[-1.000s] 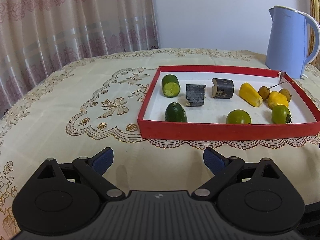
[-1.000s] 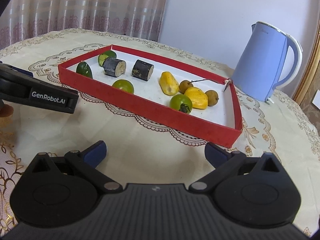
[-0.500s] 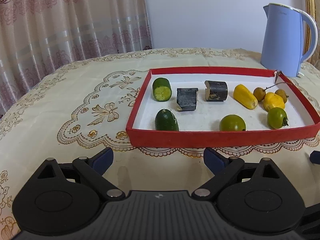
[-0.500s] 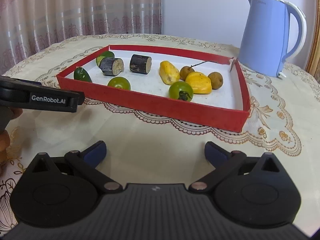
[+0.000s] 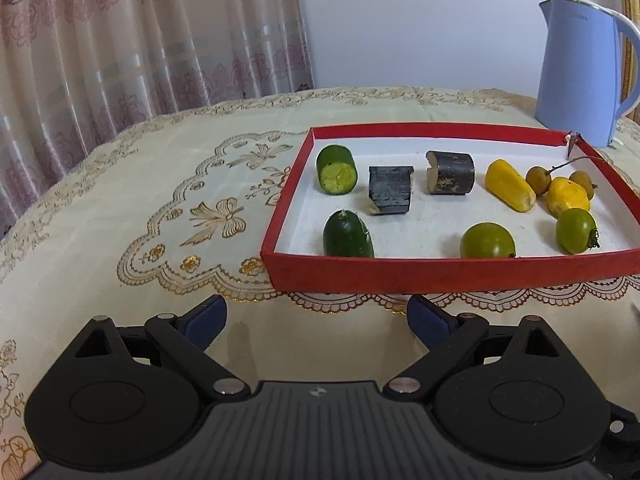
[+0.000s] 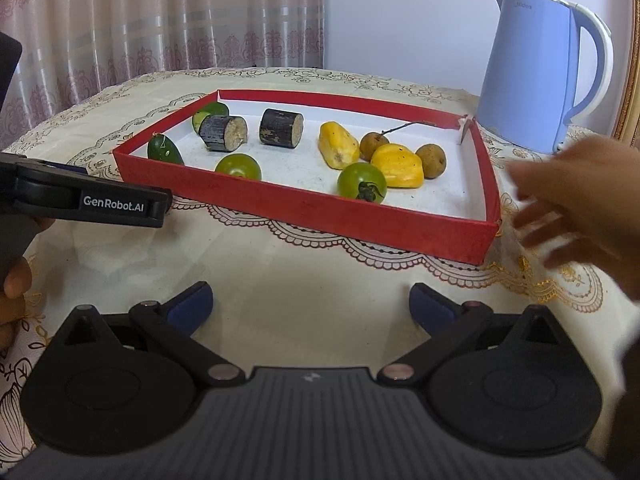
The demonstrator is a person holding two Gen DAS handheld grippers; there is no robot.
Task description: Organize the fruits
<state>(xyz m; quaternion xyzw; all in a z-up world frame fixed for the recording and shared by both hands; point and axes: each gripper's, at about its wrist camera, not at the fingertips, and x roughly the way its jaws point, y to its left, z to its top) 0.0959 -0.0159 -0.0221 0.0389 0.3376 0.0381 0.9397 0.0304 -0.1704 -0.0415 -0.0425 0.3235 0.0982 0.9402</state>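
Inside the red tray (image 5: 452, 276), green, yellow, seemingly brown fruits (image 5: 487, 241) lie; both hand-held grippers (image 5: 316, 316) (image 6: 310, 306) gape empty.

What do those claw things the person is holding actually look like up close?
Each claw is matte black plastic: a ribbed central body, two rounded disc-shaped housings, and angled link arms with silver pivot pins. The left claw and right claw both end in dark blue fingertip pads. The left one's side carries white "GenRobot.AI" lettering.

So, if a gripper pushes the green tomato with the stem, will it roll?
Probably yes: the green tomato looks round and smooth, so it may roll toward the yellow fruit beside it. Its skin seems glossy, perhaps slippery between the pads. The stem might stop it a little.
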